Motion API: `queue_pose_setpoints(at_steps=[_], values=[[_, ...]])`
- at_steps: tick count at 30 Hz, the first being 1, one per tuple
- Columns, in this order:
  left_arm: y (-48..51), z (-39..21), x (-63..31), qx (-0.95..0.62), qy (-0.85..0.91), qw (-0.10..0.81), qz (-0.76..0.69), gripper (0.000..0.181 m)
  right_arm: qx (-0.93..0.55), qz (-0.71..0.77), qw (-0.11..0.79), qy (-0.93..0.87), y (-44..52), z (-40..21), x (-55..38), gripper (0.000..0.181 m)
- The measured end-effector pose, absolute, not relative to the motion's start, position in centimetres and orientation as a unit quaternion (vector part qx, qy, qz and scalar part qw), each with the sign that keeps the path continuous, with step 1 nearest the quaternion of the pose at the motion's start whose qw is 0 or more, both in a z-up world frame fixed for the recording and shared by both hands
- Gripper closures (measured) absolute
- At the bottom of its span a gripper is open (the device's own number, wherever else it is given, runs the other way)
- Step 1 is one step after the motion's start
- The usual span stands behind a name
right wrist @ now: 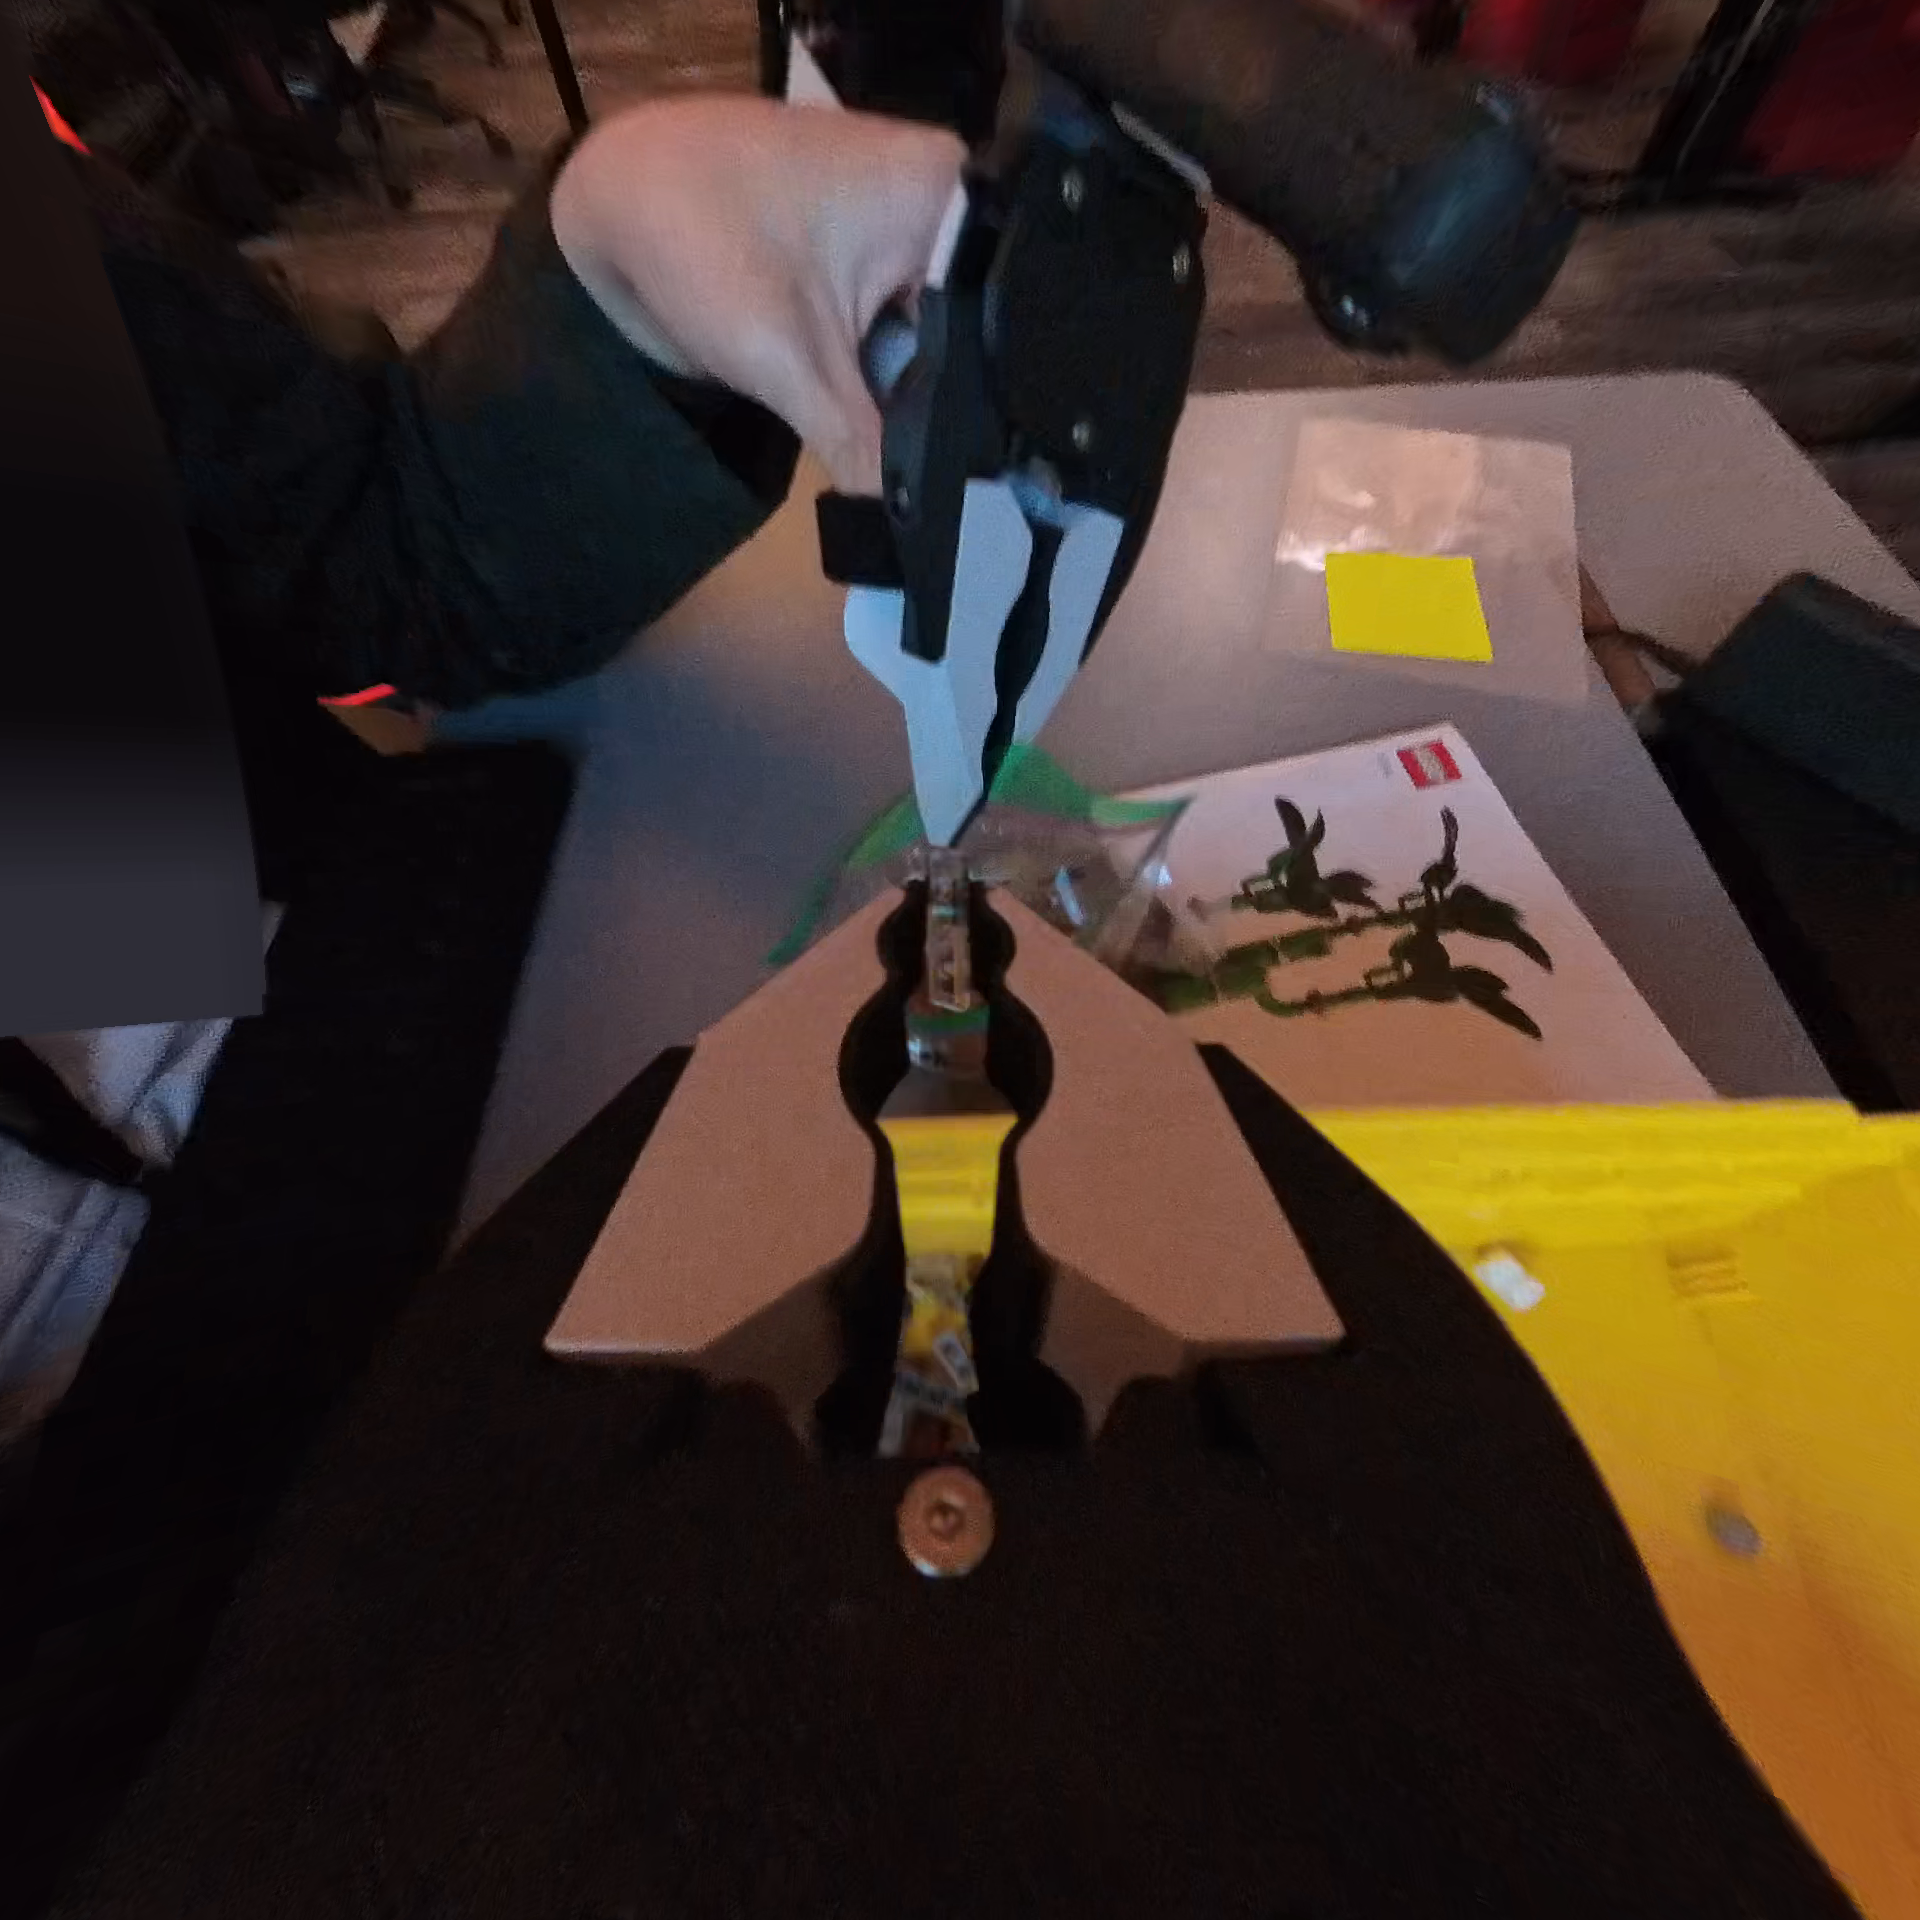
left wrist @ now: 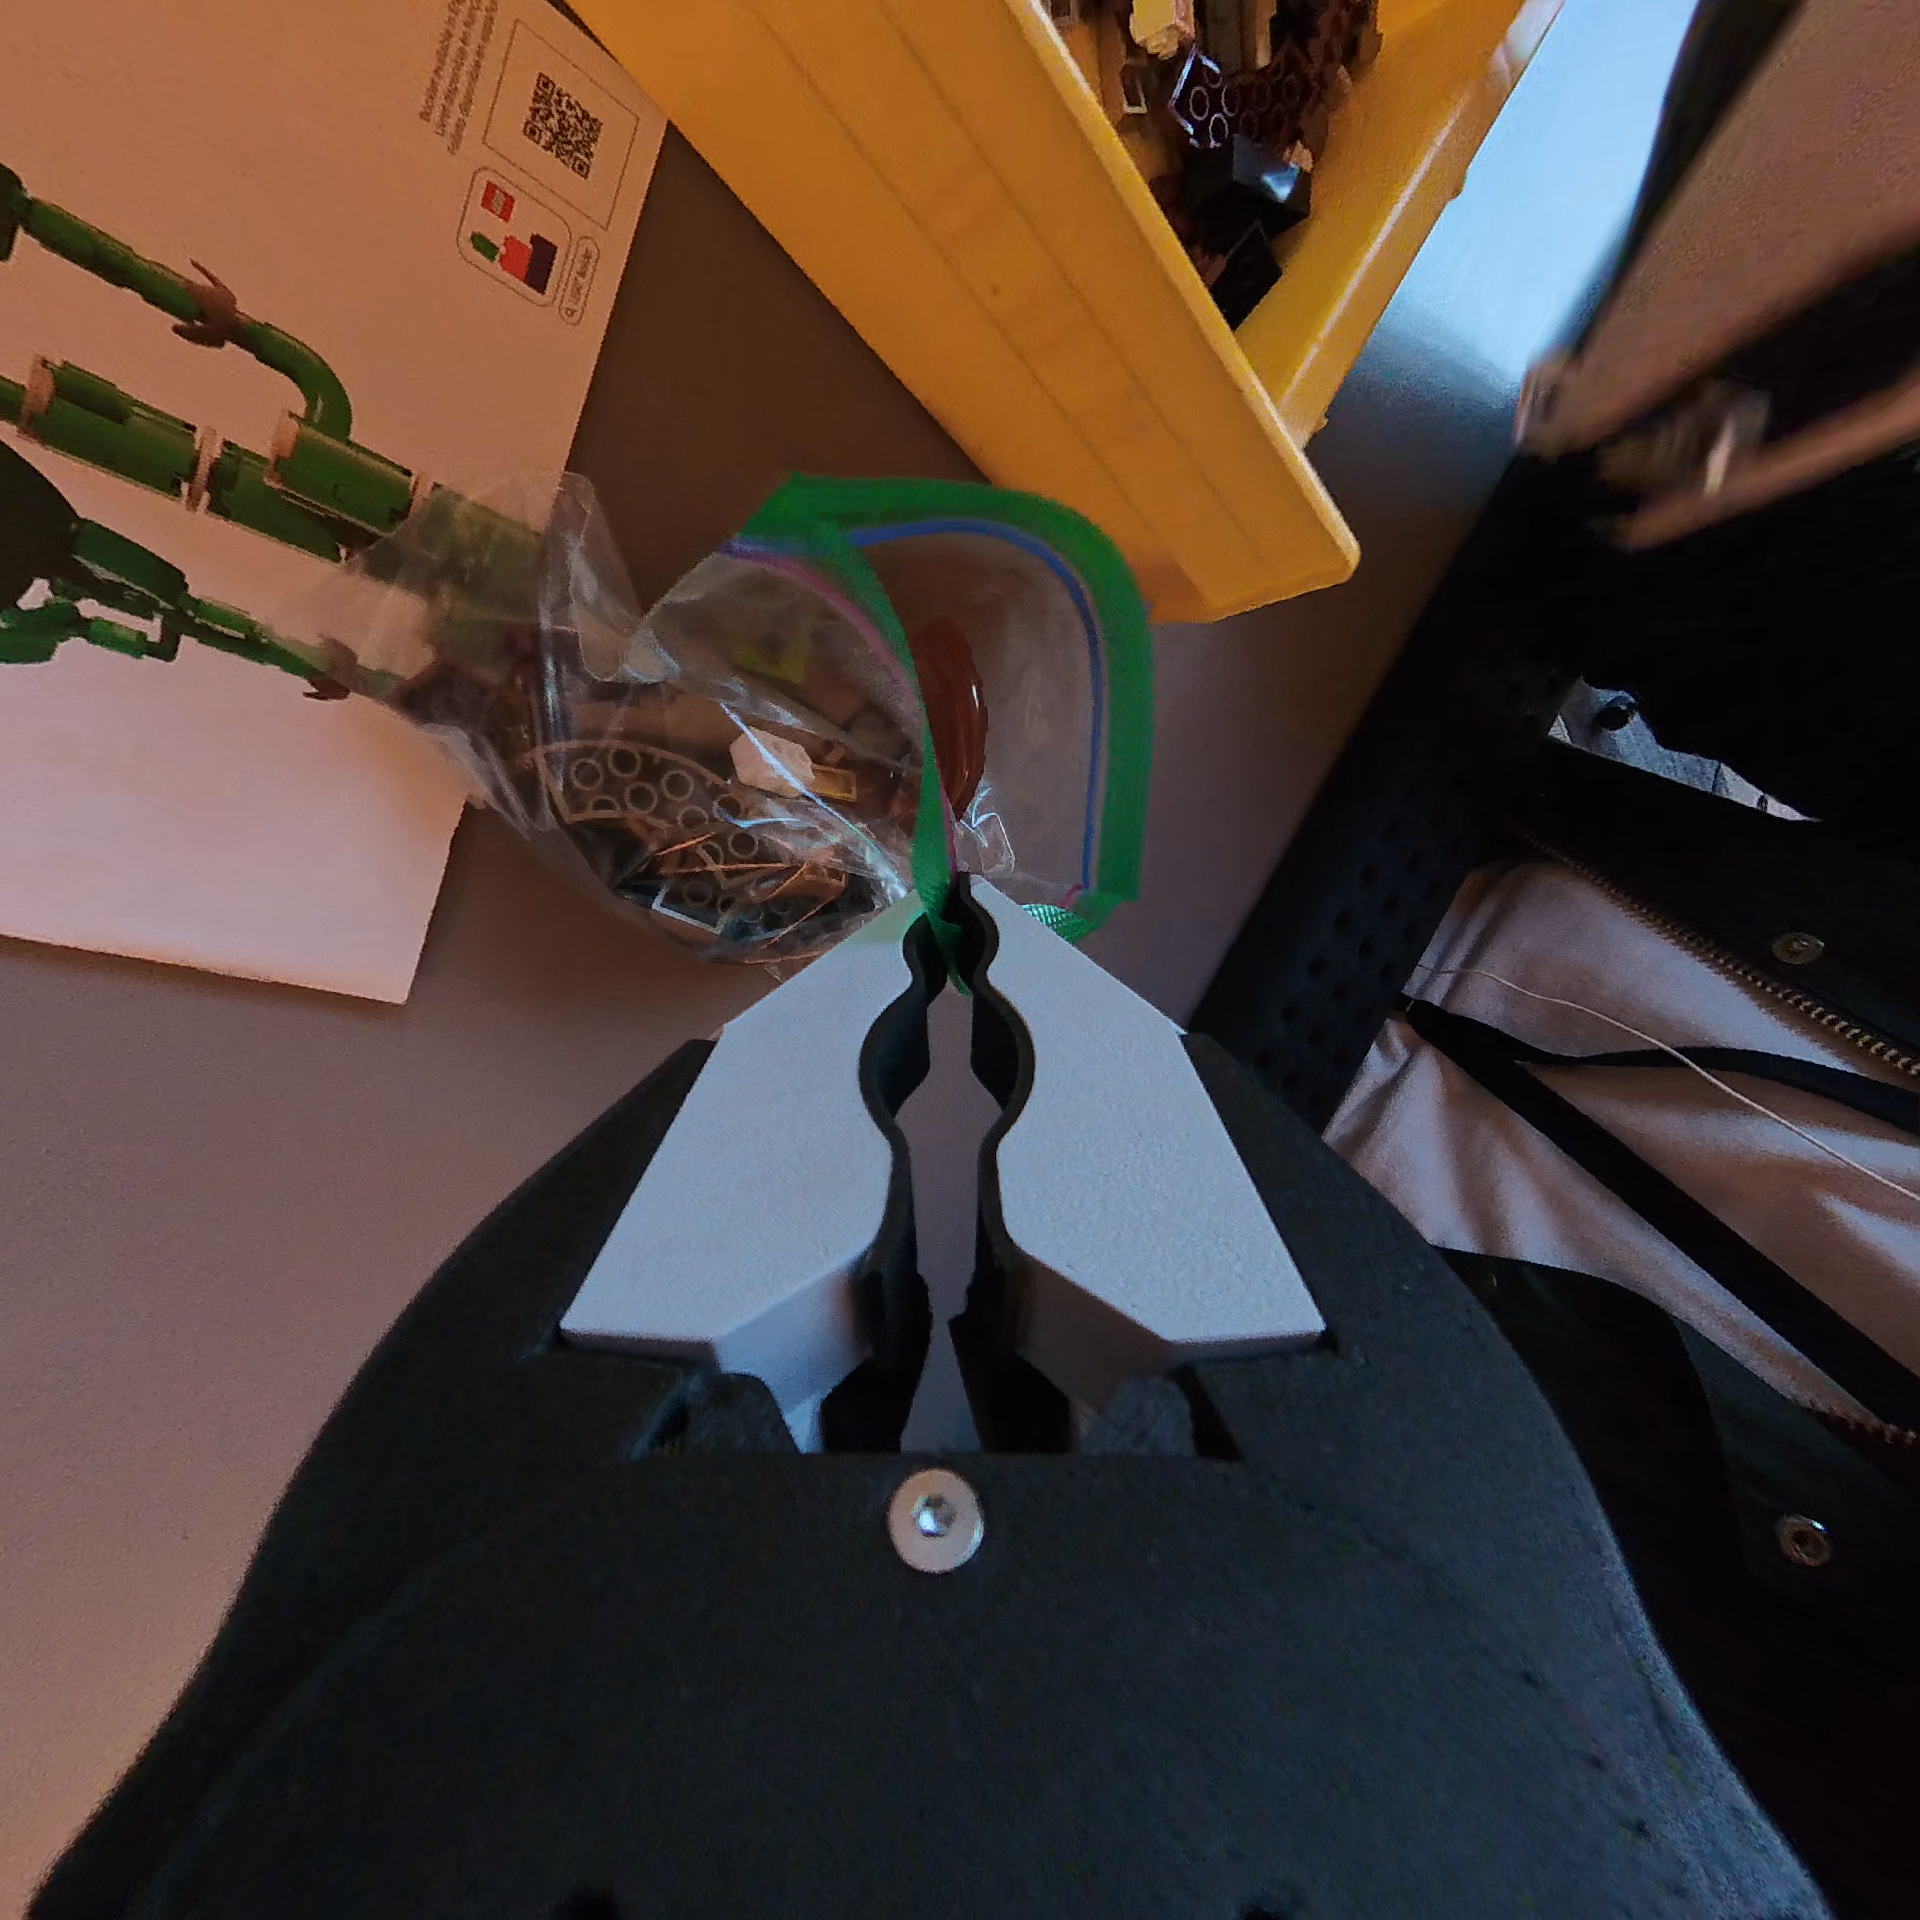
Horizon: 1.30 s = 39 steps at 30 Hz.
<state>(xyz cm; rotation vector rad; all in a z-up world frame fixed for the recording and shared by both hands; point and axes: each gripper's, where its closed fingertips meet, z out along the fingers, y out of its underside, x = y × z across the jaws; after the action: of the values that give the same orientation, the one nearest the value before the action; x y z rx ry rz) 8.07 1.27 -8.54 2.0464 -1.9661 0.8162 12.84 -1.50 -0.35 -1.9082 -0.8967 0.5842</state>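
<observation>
On grey table [right wrist: 727, 727], yellow bin [left wrist: 1039, 312] of bricks and instruction booklet [left wrist: 260, 727] laid beside clear zip bag [left wrist: 707, 769]; bag held aloft between both tools, green rim [left wrist: 1127, 665] gaping; left gripper [left wrist: 958, 925] clenched on rim end, bag straight ahead of tips; right gripper [right wrist: 940, 914] pinched on clear slider [right wrist: 943, 956] opposite, tip to tip

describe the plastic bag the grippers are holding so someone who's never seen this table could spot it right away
Find the yellow bin on the table; beside it lies a booklet picturing green stems. Between them is the clear bag of small dark bricks. Its bright green zip edge sets it apart, pinched in the left gripper, jaws shut.
</observation>
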Motion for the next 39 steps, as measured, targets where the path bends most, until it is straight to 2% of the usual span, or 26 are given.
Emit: queue_pose_setpoints(at_steps=[2,3,4,6,11,17,22,27,32,39], values=[[1.3,-8.6,8.0,0.691,-0.663,0.095,0.274,0.181,-0.779,0.243,0.449,-0.364,-0.6,-1.3,10.9,0.174],[1.3,-8.6,8.0,0.691,-0.662,0.095,0.274,0.181,-0.788,0.24,0.435,-0.363,-0.1,-2.4,10.2,0.169],[1.3,-8.6,8.0,0.691,-0.662,0.095,0.274,0.181,-0.797,0.23,0.428,-0.358,0.5,-3.4,10.0,0.156],[1.4,-8.5,7.9,0.691,-0.662,0.093,0.275,0.181,-0.811,0.221,0.409,-0.355,0.9,-4.7,10.3,0.155],[1.6,-8.2,7.9,0.692,-0.66,0.09,0.278,0.181,-0.812,0.185,0.417,-0.363,-0.7,-2.8,13.7,0.161],[1.5,-8.3,7.9,0.691,-0.661,0.092,0.276,0.181,-0.9,0.122,0.248,-0.338,-3.4,-10.4,20.2,0.155],[1.5,-8.3,7.8,0.691,-0.661,0.093,0.277,0.181,-0.896,0.146,0.188,-0.376,-3.7,-14.4,18.4,0.152],[1.5,-8.3,7.8,0.691,-0.661,0.094,0.277,0.181,-0.887,0.121,0.192,-0.403,-3.1,-15.8,18.1,0.152],[1.4,-8.3,7.8,0.69,-0.662,0.093,0.277,0.181,-0.873,0.122,0.203,-0.426,-3.3,-15.7,17.8,0.162],[1.4,-8.3,7.8,0.69,-0.662,0.094,0.277,0.181,-0.869,0.108,0.205,-0.438,-3.2,-15.9,17.9,0.162]])
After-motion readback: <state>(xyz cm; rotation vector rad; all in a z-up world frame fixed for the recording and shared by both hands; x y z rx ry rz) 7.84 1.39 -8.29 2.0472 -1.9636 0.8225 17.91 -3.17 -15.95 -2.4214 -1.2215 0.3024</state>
